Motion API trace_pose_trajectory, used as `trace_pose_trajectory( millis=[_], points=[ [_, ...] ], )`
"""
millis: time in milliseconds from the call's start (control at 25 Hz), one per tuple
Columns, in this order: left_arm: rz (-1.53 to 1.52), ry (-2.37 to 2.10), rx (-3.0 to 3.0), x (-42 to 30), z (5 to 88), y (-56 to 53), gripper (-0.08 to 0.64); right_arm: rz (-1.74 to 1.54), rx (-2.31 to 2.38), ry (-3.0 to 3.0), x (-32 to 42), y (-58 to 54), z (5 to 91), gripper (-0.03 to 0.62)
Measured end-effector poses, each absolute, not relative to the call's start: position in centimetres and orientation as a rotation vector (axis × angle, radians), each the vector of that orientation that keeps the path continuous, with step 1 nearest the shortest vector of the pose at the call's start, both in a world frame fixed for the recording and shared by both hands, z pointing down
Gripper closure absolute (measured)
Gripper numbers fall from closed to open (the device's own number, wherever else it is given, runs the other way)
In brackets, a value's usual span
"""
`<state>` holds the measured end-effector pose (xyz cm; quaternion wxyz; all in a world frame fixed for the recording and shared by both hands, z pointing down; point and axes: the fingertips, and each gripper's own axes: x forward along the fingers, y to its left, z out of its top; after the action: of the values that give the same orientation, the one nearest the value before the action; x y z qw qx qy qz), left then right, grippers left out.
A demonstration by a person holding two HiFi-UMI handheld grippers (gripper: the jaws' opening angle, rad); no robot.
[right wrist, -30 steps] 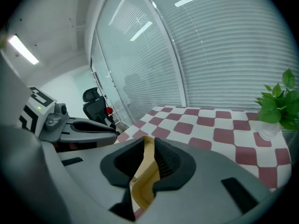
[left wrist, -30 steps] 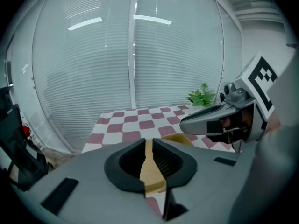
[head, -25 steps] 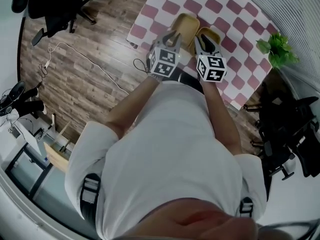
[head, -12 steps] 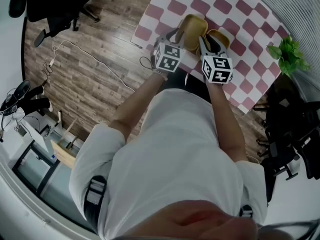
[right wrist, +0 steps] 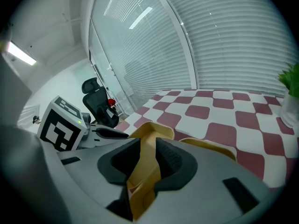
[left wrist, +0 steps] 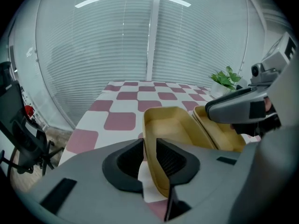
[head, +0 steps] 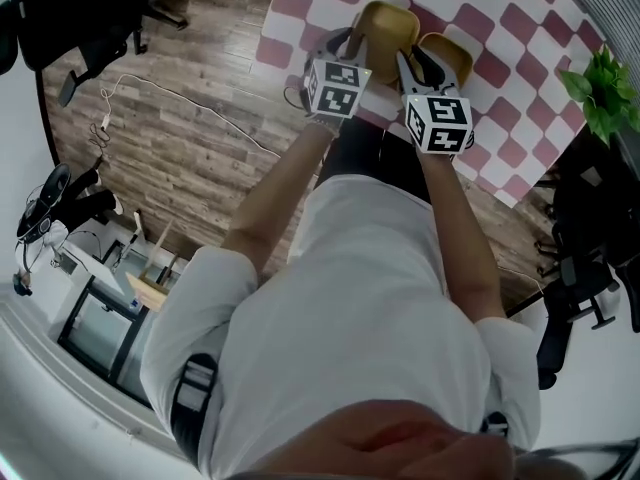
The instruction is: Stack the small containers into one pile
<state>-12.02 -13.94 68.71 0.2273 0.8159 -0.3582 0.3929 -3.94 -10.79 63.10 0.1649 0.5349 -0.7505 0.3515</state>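
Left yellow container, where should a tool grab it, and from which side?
Grip the left yellow container by its near end wall, from the person's side, one jaw inside and one outside. That thin upright wall fits between the jaws, which is how the left tool holds it.

place: likely office | cues: swivel chairs (head: pixel 80 13), slatted blinds (left wrist: pixel 154 41) on glass wall

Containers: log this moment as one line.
left gripper: shut on left container | right gripper: shut on right container | stacked: no
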Motion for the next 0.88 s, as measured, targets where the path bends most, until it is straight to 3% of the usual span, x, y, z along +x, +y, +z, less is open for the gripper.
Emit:
trace_pose_trajectory(
  millis=[240, 880],
  points=[
    [1.037, -1.045, 2.228, -12.4, 69.2, -15.3, 0.511, 1.028, 1.532, -2.118, -3.7, -10.6, 63.8, 0.482],
    [0.834, -1.160, 2.246, -13.3, 59.5, -17.2, 0.517, 0.951, 1.576, -2.192, -3.2, -12.4, 57.9, 0.480]
  ],
)
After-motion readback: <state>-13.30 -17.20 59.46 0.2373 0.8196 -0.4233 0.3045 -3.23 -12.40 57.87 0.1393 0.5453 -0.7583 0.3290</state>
